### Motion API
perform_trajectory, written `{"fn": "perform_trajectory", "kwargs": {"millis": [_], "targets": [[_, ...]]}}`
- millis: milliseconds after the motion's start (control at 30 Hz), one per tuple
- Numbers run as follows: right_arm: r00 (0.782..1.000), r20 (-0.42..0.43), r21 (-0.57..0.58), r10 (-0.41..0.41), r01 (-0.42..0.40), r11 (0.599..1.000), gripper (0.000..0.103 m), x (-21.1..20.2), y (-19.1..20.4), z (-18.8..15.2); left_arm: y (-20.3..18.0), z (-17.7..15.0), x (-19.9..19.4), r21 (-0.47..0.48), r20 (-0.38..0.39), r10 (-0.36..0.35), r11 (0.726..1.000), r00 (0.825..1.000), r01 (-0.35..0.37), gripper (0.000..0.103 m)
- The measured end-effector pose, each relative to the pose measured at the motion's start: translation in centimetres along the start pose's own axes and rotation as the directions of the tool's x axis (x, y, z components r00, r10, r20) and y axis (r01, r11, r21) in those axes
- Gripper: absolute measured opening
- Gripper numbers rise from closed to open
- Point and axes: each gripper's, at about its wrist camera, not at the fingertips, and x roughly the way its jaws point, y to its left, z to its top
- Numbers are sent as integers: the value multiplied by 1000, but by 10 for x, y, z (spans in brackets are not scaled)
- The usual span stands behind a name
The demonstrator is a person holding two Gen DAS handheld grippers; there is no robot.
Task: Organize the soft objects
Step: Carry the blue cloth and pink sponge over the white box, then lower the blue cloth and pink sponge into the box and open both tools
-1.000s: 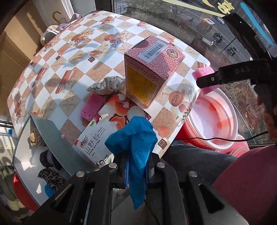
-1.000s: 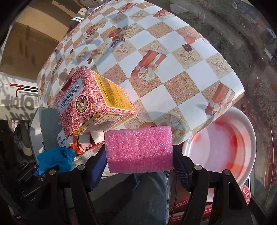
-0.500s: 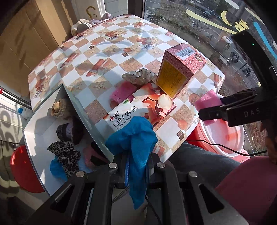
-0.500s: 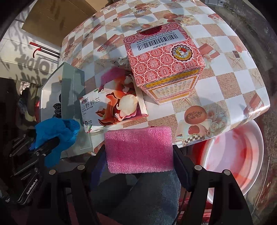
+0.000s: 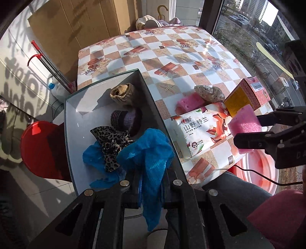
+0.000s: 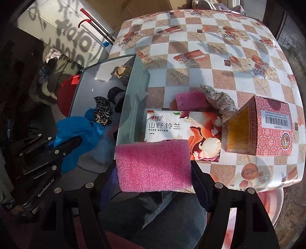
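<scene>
checkered table by window, grey bin at its left edge. both hands have swung from table toward bin: left gripper pinching blue cloth now over bin (drop seems next), right gripper clamping pink foam block at table's near edge.

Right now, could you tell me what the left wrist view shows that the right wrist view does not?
Only the left wrist view shows the street with parked cars through the window, and the right gripper from the side, clamping the pink foam block. Only the right wrist view shows the left gripper from the side, shut on the blue cloth. Both show the grey bin holding the leopard-print fabric, the tissue pack, the red patterned box and the polka-dot scrunchie.
</scene>
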Motion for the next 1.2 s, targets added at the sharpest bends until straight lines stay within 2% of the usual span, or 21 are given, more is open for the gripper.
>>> {"fn": "perform_trajectory", "kwargs": {"millis": [200,333,467,600,1200], "targets": [[1000,14,-87,19,-17,996,73,-2,34,23,31,-7,4,-147,-21,28,989,999,-31,15],[998,28,-112,56,-53,992,73,-4,58,41,40,-11,6,-194,-30,44,980,999,-49,15],[997,40,-148,71,-64,987,73,-1,84,49,43,-13,7,-202,-31,59,977,998,-64,15],[999,9,-202,53,-50,978,73,9,98,44,51,-14,8,-231,-32,63,971,997,-69,15],[999,-33,-231,27,-33,972,73,19,105,49,60,-11,9,-256,-26,68,964,997,-72,15]]}}
